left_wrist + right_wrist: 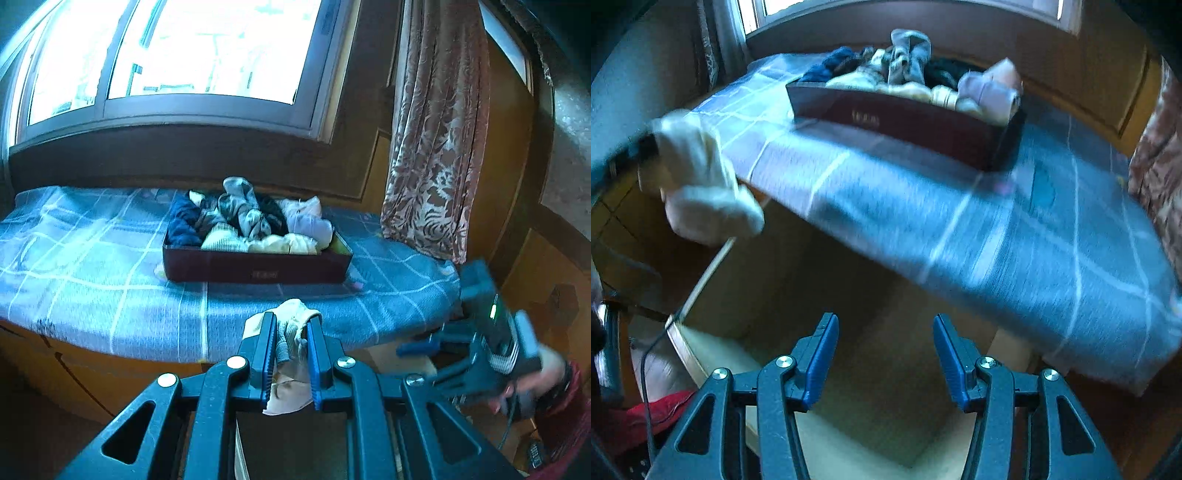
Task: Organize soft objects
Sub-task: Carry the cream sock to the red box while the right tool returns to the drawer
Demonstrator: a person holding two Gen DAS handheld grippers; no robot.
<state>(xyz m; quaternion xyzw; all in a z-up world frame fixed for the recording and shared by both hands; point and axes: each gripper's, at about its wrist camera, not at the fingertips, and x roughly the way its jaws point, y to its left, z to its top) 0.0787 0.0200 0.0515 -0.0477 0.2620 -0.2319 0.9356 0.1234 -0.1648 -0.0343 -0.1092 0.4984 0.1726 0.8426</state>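
My left gripper (290, 325) is shut on a cream sock (291, 332), held in front of the near edge of the blue checked bench cushion (110, 280). The sock also shows in the right wrist view (701, 184), hanging at the left. A dark red box (255, 266) full of rolled socks (247, 214) sits on the cushion beyond it; it shows in the right wrist view too (905, 122). My right gripper (886, 354) is open and empty, low beside the cushion's edge above an open wooden drawer (871, 406). It also appears in the left wrist view (417, 347) at the right.
A large window (166, 55) stands behind the bench. A patterned curtain (436, 147) hangs at the right end. Wooden panelling (509, 184) lines the wall and the bench front. A red sleeve (565, 424) shows at the right.
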